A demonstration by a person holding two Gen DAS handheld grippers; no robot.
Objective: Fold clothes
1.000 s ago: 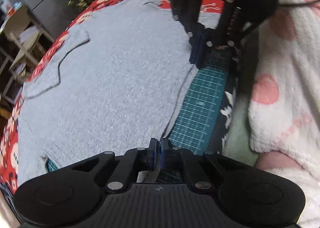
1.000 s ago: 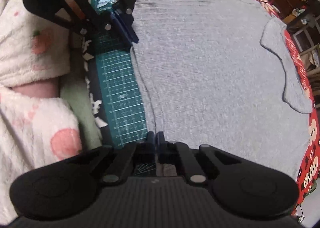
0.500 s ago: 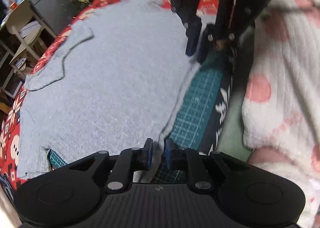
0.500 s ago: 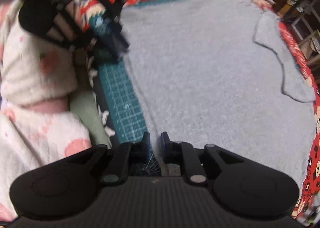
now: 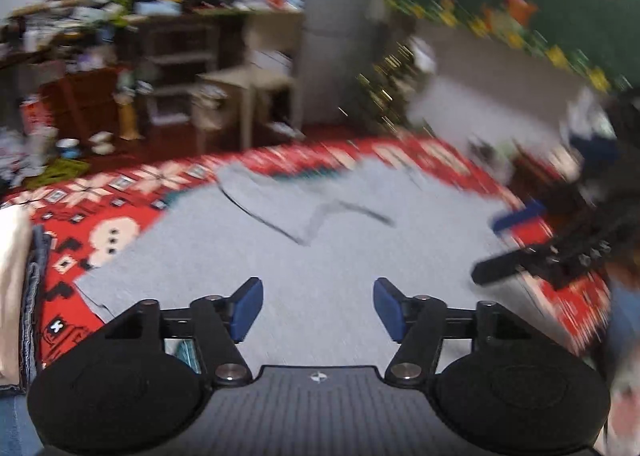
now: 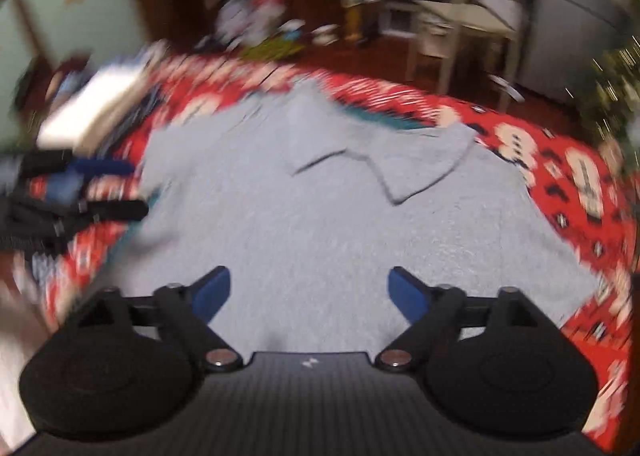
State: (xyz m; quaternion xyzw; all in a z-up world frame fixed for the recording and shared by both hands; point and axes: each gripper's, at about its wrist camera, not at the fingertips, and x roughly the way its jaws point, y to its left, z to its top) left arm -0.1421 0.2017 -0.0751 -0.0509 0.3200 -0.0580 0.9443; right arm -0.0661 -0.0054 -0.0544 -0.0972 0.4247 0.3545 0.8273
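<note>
We are looking down over both claws at a grey shirt (image 5: 320,256) that is lying flat on a counter covered by a red patterned cloth (image 5: 104,215). The shirt is taking up most of the middle of the counter, reaching close to the cloth's far edge, and its two sleeves (image 6: 420,163) are lying folded inward across the upper part of the body, meeting near the centre.

Our left claw (image 5: 318,310) is hanging above the near part of the shirt with its blue pads (image 5: 247,308) spread apart; its jaws have just been opening, and nothing is sitting between them. Our right claw (image 6: 308,296) is doing the same over its own stretch of grey fabric, pads (image 6: 408,298) standing wide, jaws having just been opening, and nothing is being gripped.

Each claw is showing up at the side of the other's view (both blurred), over the counter's side edges. A stack of folded clothes (image 5: 18,288) is sitting at the counter's left edge. A pale chair (image 6: 464,23) is standing beyond the far edge.
</note>
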